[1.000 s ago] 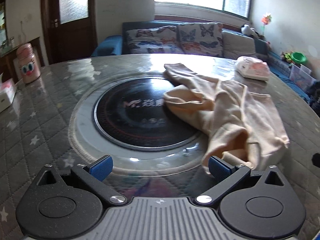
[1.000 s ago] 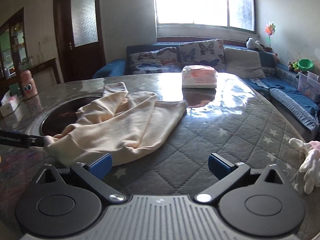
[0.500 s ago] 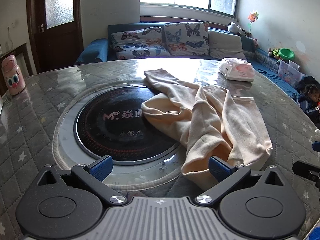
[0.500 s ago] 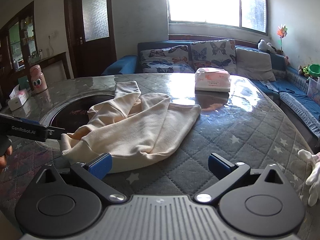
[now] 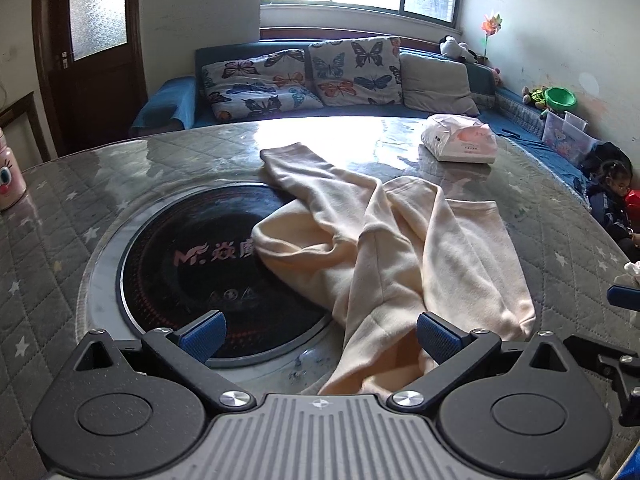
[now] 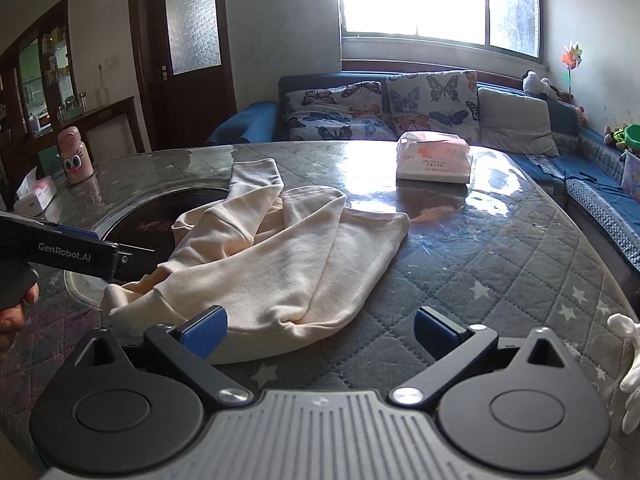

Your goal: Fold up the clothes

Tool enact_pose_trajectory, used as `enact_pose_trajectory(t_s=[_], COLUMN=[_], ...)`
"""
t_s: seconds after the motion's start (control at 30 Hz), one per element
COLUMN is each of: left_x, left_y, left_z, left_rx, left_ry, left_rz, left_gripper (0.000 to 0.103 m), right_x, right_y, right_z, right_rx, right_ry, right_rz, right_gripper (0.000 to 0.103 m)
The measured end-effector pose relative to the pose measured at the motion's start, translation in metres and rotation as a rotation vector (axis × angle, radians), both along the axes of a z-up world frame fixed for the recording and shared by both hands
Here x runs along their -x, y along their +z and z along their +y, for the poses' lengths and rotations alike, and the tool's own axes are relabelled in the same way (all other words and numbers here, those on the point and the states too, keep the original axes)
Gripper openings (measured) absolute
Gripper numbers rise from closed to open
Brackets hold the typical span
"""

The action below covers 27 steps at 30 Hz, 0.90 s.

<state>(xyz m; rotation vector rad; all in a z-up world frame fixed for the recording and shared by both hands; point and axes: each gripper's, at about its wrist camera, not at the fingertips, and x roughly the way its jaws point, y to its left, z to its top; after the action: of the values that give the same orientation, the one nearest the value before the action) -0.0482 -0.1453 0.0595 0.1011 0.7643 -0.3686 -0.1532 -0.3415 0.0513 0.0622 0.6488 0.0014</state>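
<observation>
A cream sweatshirt (image 5: 404, 248) lies crumpled on the grey quilted table, partly over the round black cooktop (image 5: 192, 264). It also shows in the right wrist view (image 6: 280, 264). My left gripper (image 5: 318, 330) is open, its fingers just short of the hem, with cloth lying between them. My right gripper (image 6: 320, 326) is open at the near hem, its left pad (image 6: 204, 326) over the cloth edge. The left gripper's body (image 6: 76, 256) shows in the right wrist view at the left. The right gripper's tip (image 5: 624, 296) shows in the left wrist view.
A pink-white tissue pack (image 6: 434, 158) lies at the far side of the table (image 6: 500, 280). A pink bottle (image 6: 74, 156) and a tissue box (image 6: 36, 196) stand far left. A white glove (image 6: 630, 352) lies at the right edge. A sofa (image 6: 400, 108) runs behind; a child (image 5: 616, 196) sits right.
Both grippers have drawn back and risen a little. The sweatshirt's near hem now lies between the left gripper's fingers. Both stay open.
</observation>
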Motion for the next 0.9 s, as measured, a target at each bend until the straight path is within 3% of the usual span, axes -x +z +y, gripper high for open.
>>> enact_pose_trajectory(t_s=[0.43,0.9], left_x=[-0.034,-0.082], left_y=[0.005,-0.005], left_z=[-0.02,-0.049], left_rx=[0.021,0.004], left_ry=[-0.051,-0.115], left_rz=[0.018,0.052], left_gripper=[0.096,0.071], right_x=[-0.033,-0.094], right_y=[0.005,-0.002], right_z=[-0.009,-0.022], right_rx=[0.002,-0.005], right_ry=[0.016,0.036], right_rz=[0.01,0.043], right_gripper=[0.091,0.073])
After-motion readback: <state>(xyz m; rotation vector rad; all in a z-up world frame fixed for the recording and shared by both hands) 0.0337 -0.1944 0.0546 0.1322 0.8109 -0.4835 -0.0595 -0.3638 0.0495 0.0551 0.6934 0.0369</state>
